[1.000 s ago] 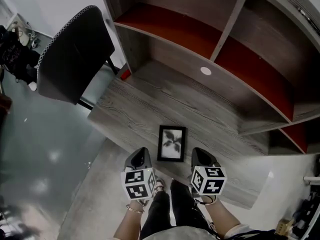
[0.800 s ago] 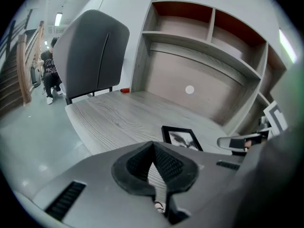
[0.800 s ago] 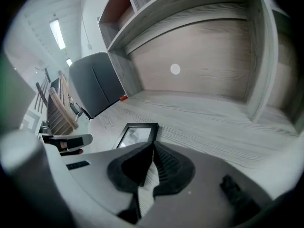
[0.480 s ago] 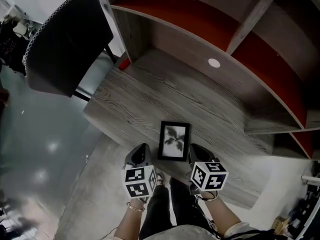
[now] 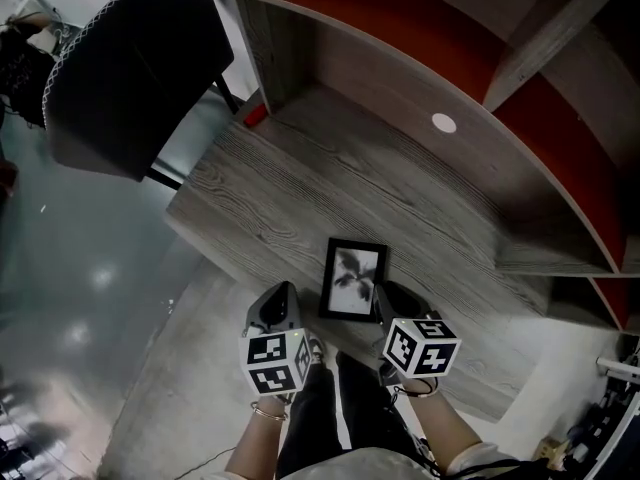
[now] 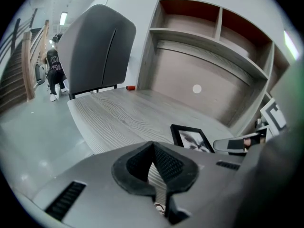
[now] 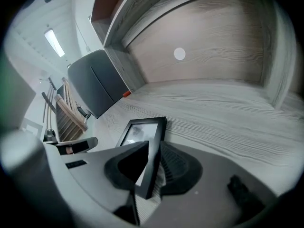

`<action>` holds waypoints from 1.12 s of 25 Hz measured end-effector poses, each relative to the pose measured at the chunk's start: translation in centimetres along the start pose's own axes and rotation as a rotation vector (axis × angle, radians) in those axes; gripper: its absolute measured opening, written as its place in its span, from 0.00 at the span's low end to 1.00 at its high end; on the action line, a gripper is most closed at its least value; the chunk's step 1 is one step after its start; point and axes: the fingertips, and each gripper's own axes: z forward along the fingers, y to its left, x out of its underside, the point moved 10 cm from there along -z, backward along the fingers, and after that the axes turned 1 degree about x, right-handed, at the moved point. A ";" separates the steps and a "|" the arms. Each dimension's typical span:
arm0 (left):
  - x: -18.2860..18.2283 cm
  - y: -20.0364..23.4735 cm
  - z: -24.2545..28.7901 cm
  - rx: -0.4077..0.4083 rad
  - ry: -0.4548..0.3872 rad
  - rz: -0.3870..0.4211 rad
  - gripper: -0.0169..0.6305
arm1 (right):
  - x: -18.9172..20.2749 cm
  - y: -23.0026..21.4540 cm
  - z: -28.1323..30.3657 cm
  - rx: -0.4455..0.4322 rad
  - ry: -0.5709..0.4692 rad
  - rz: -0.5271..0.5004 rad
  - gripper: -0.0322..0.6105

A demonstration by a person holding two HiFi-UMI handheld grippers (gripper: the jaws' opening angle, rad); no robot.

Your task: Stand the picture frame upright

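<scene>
Over on the left, your left gripper [image 5: 280, 300] is hanging just off the near edge of the desk [image 5: 290, 183], pads pinched together on nothing, so it isn't helping yet. The change is happening on the right. A second ago your right gripper [image 5: 385, 298] was sitting beside the picture frame [image 5: 353, 279], and now it's reaching over the frame's right rail near the lower corner and looks to be clamping it. I'd say you're moving from the reach into the grab, with the lift not started. The frame is lying face up, low in the middle of the head view by the desk's front edge. Its long axis is running away from you toward the shelves [image 5: 560, 118], with the far end leaning slightly right.
</scene>
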 end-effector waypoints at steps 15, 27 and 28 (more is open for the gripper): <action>-0.1 0.7 0.8 0.000 -0.008 -0.028 0.03 | -0.4 -0.1 1.8 -0.004 0.063 0.023 0.23; 0.1 0.4 1.6 0.012 0.001 -0.029 0.03 | -0.5 0.3 2.3 0.040 0.095 -0.007 0.23; 0.1 0.3 1.6 0.012 0.002 -0.027 0.03 | -0.5 0.3 2.2 0.044 0.094 -0.004 0.23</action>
